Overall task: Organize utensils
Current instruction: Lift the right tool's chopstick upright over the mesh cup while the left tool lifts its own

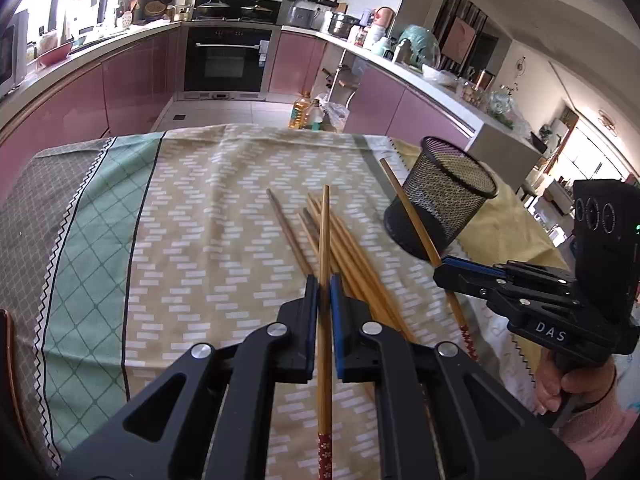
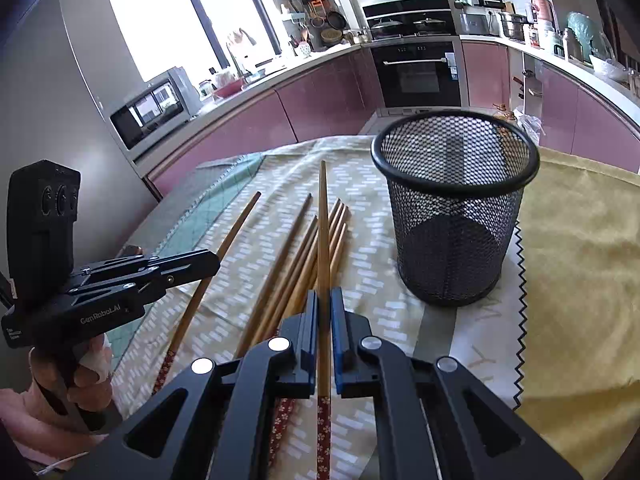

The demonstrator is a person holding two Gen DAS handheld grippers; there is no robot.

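The chopsticks (image 2: 322, 240) looked like smooth wood, the pen cup (image 2: 454, 216) black wire mesh, the tablecloth (image 1: 192, 220) printed woven cloth, both hand-held grippers matt black plastic.

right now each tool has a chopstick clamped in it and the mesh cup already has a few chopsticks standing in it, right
Not quite. The left tool and the right tool each grip one chopstick, but the mesh cup is empty; the right wrist view looks straight through its mesh and shows nothing inside. The remaining chopsticks lie loose on the tablecloth beside it.
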